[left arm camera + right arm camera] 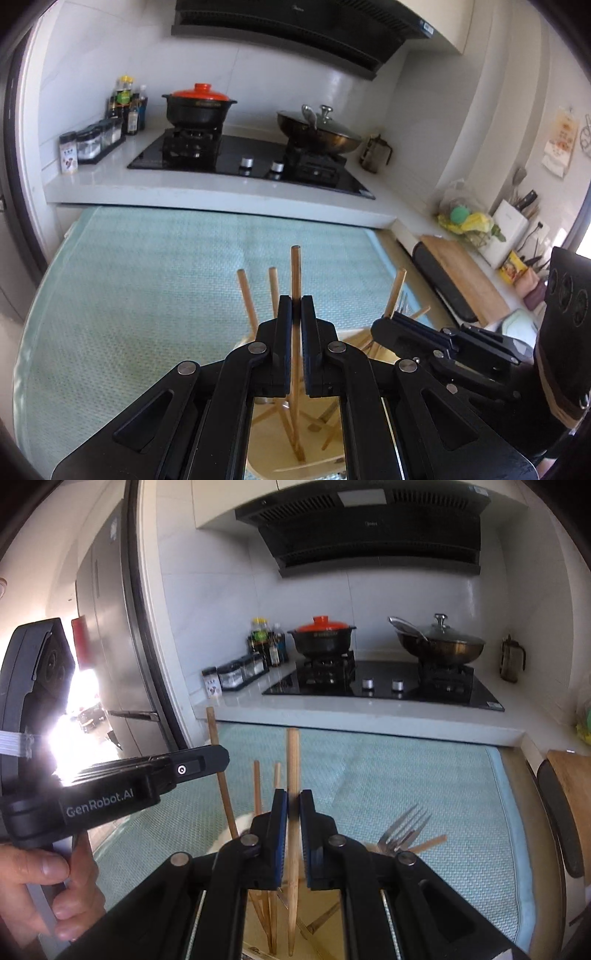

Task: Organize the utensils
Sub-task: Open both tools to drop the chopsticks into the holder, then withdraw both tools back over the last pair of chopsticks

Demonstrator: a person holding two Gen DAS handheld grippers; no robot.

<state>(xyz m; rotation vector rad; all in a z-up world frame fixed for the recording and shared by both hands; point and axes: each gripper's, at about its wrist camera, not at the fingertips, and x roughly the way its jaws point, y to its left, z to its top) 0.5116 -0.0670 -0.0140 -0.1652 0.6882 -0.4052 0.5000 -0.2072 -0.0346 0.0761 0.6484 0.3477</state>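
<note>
My left gripper is shut on a wooden chopstick that stands upright in a pale round holder below it. Other chopsticks lean in the same holder. My right gripper is shut on another upright wooden chopstick over the holder. Several metal forks and more chopsticks lean in it. The right gripper shows in the left wrist view at the right. The left gripper shows in the right wrist view at the left.
A light green mat covers the low surface. Behind it is a white counter with a black hob, a red-lidded pot, a wok and spice jars. A wooden cutting board lies at right.
</note>
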